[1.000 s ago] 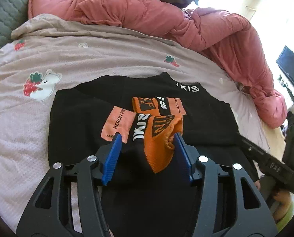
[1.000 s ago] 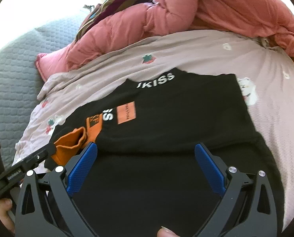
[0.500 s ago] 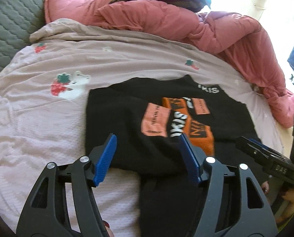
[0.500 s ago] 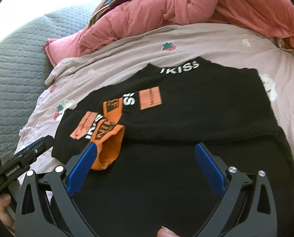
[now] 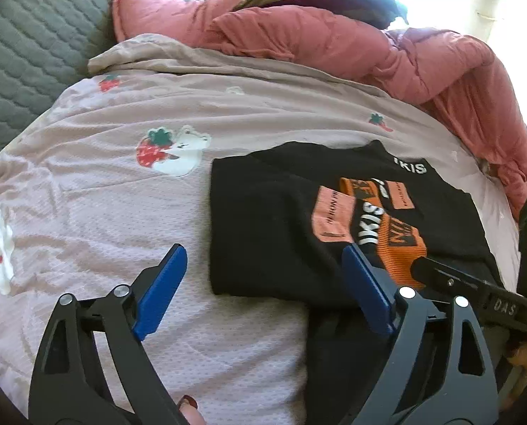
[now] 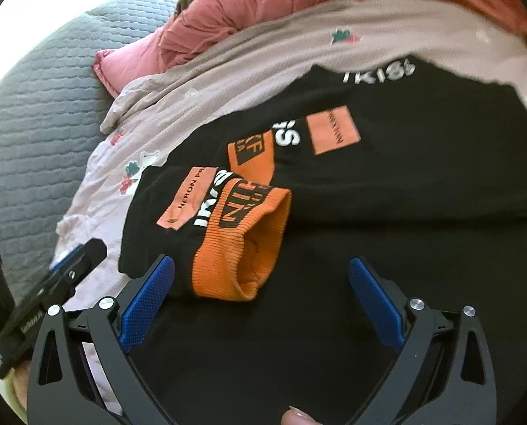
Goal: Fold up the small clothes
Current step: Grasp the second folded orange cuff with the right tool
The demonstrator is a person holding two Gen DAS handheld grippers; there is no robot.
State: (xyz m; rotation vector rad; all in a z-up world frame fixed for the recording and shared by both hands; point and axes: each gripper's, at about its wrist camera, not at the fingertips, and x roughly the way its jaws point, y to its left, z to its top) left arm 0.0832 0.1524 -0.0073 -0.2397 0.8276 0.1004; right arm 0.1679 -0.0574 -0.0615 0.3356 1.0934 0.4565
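We see the black sweatshirt (image 5: 270,219) lying flat on the pink strawberry-print sheet (image 5: 97,212), its sleeve folded across the chest with the orange ribbed cuff (image 6: 242,248) resting on top; our left gripper (image 5: 263,283) hovers spread wide over the garment's edge, gripping nothing; our right gripper (image 6: 263,301) is likewise spread above the black fabric, the cuff just beside its left finger; a crumpled pink duvet (image 5: 334,39) lies beyond.

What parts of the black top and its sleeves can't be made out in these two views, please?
- Black top, hem: cut off by the bottom edge and gripper bodies, both views.
- Its other sleeve: not visible in either view.
- Collar lettering: partly folded out of sight, left view.
- Orange cuff: partly behind the right gripper's finger.
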